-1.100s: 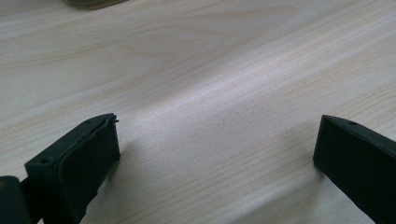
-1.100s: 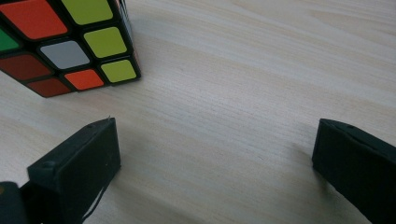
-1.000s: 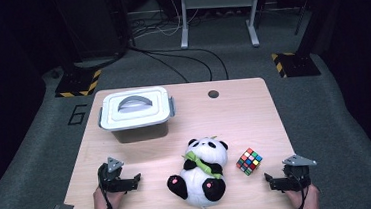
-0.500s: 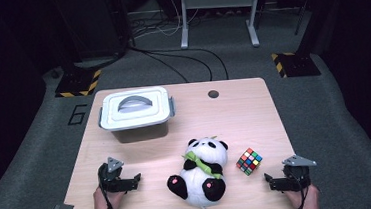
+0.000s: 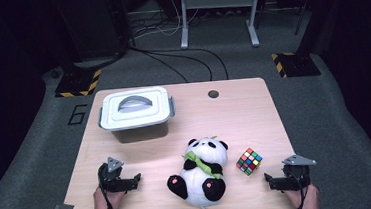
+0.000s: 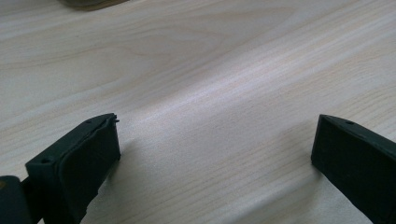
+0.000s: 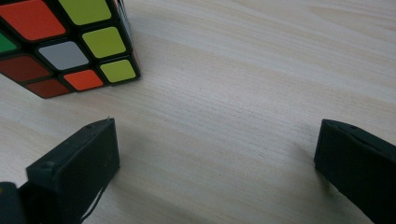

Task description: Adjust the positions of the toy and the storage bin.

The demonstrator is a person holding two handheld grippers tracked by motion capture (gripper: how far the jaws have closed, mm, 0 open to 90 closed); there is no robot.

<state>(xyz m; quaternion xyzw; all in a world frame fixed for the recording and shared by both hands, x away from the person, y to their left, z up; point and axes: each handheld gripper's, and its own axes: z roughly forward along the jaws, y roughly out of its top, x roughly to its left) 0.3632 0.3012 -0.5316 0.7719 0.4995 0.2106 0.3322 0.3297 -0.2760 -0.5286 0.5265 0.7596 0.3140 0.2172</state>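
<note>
Both grippers are seen resting on the near part of the table (image 5: 254, 109) in the high view. The left gripper (image 5: 135, 180) lies near the near-left corner and the right gripper (image 5: 268, 180) near the near-right edge, each held by a hand at the table's near rim. A puzzle cube (image 5: 249, 161) is placed just left of and slightly beyond the right gripper, not touched by it. A plush panda (image 5: 201, 171) is laid on its back between the grippers, beside the cube. A lidded storage box (image 5: 136, 113) is set farther off on the left. The far right half of the table is left bare, so room for moving is judged ample there, while the near edge is close behind both grippers.

Bare wood is shown ahead of the left gripper (image 6: 215, 140) in the left gripper view, with its jaws spread wide and nothing held.

Wide-spread, empty jaws are likewise shown for the right gripper (image 7: 217, 144) in the right gripper view, with the puzzle cube (image 7: 65, 42) close ahead to the left. The cube is judged light, rigid and smooth-faced; a hold across two opposite flat faces would be expected to be firm, whereas a hold on corners could slip or twist a layer.
</note>
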